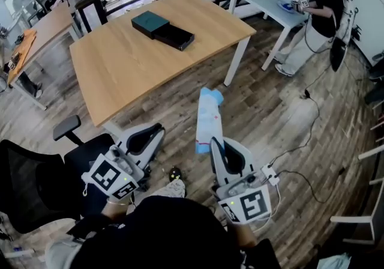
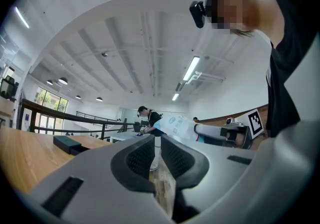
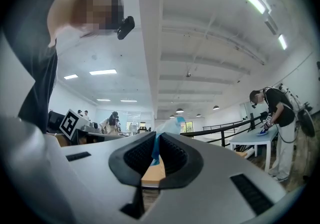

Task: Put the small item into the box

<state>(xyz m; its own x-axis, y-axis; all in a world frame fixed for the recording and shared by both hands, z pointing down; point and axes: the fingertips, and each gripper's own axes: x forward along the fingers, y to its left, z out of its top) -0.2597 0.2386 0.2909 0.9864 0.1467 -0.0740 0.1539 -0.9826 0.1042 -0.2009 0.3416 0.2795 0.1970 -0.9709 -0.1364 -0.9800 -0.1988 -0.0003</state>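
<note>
A wooden table (image 1: 138,57) is shown ahead, on which a dark box (image 1: 162,29) lies with its lid set partly aside. The left gripper (image 1: 157,131) is held over the floor, its jaws apparently drawn together on nothing. The right gripper (image 1: 216,143) is clamped on a blue-and-white packet (image 1: 209,114), well apart from the box.
</note>
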